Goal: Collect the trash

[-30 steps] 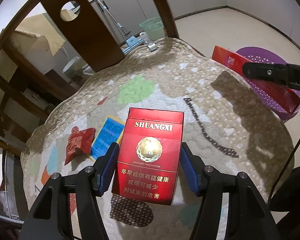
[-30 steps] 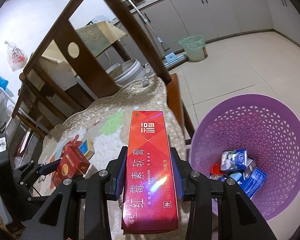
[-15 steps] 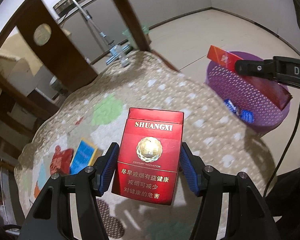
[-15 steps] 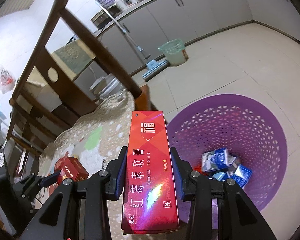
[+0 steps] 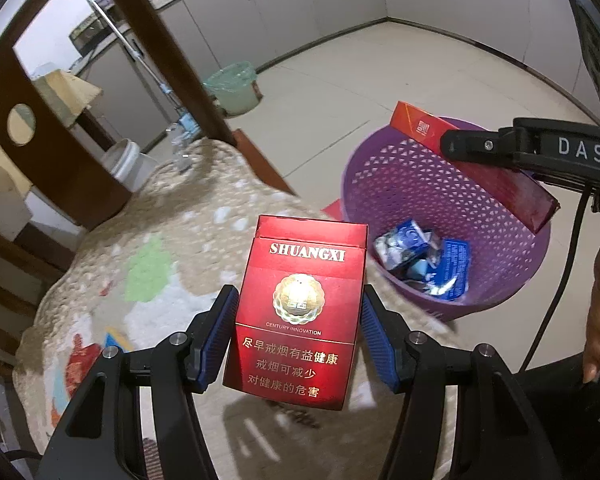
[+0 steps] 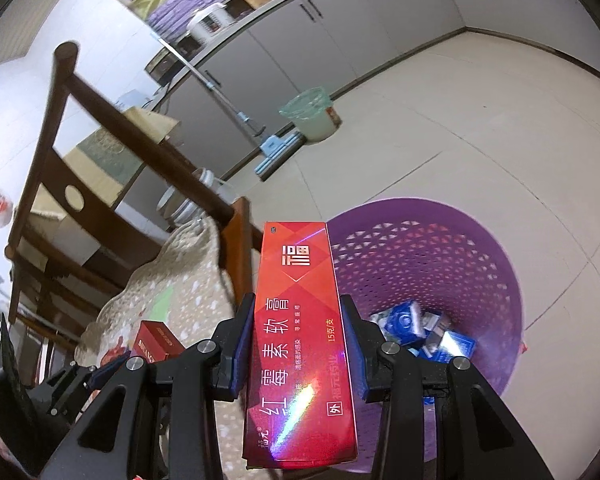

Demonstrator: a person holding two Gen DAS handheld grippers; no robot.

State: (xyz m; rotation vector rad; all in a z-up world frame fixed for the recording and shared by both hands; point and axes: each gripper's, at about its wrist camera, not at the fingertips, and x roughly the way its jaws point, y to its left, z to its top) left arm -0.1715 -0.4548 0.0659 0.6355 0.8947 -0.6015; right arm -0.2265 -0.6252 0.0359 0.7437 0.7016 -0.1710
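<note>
My left gripper (image 5: 295, 334) is shut on a red SHUANGXI cigarette pack (image 5: 300, 304), held above the quilted chair cushion (image 5: 172, 232), left of the purple basket (image 5: 384, 168). My right gripper (image 6: 299, 330) is shut on a long red ointment box (image 6: 298, 332) and holds it over the basket's near-left rim (image 6: 512, 280). The box (image 5: 500, 176) and right gripper (image 5: 540, 152) also show in the left wrist view, above the basket. Several blue wrappers (image 5: 424, 258) lie in the basket. The cigarette pack shows in the right wrist view (image 6: 156, 340).
A red wrapper (image 5: 78, 364) and a blue packet (image 5: 116, 342) lie on the cushion at lower left. The wooden chair back (image 5: 148, 40) rises behind. A green-lined bin (image 6: 312, 114) and a mop (image 6: 276, 146) stand on the tiled floor by grey cabinets.
Both grippers have moved right toward the purple basket with their boxes. The long red box now hangs over the basket; the cigarette pack has left the cushion's middle and nears its right edge.
</note>
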